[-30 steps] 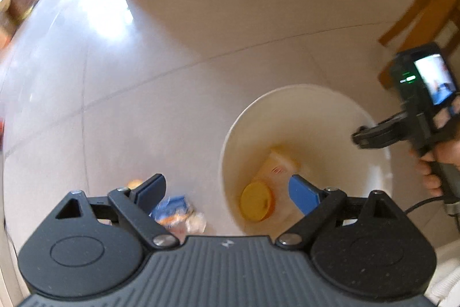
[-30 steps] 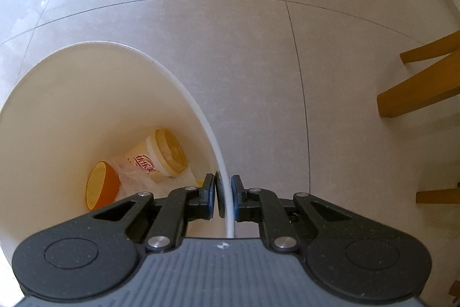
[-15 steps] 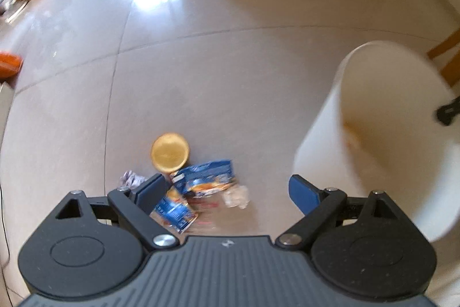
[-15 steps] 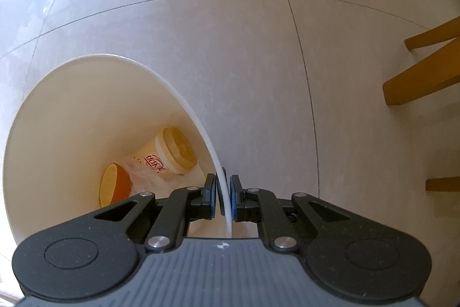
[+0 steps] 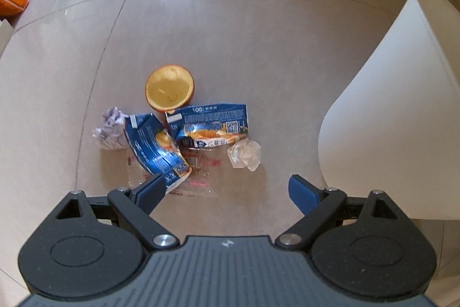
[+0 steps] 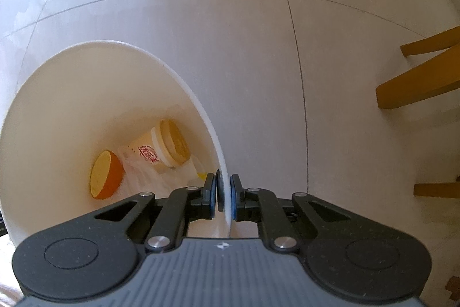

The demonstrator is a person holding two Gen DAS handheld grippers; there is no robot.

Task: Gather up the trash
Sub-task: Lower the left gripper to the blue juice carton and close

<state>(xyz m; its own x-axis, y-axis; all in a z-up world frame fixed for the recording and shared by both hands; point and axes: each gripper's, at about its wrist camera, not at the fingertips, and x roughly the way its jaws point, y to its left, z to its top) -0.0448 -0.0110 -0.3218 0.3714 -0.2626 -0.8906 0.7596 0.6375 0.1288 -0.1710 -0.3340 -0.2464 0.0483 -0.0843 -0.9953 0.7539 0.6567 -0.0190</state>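
The left tongs point(image 5: 225, 189) hang spread wide and empty above a small heap of rubbish on the floor point(image 5: 258, 48), middle of the frame. The nearest blue carton point(image 5: 153, 147) is torn and flattened: light, floppy, likely glossy, so I'd pinch it across a creased edge. The orange half point(image 5: 169, 88) is firmer, rounder and apt to roll. The crumpled wrapper point(image 5: 244, 154) weighs nothing. The right tongs point(image 6: 223, 193) are pressed onto the rim of the white bin point(image 6: 207, 120).

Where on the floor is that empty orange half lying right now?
In the left wrist view the orange half lies cut side up on the tiled floor, at the far edge of the litter pile, touching the blue carton just beyond it.
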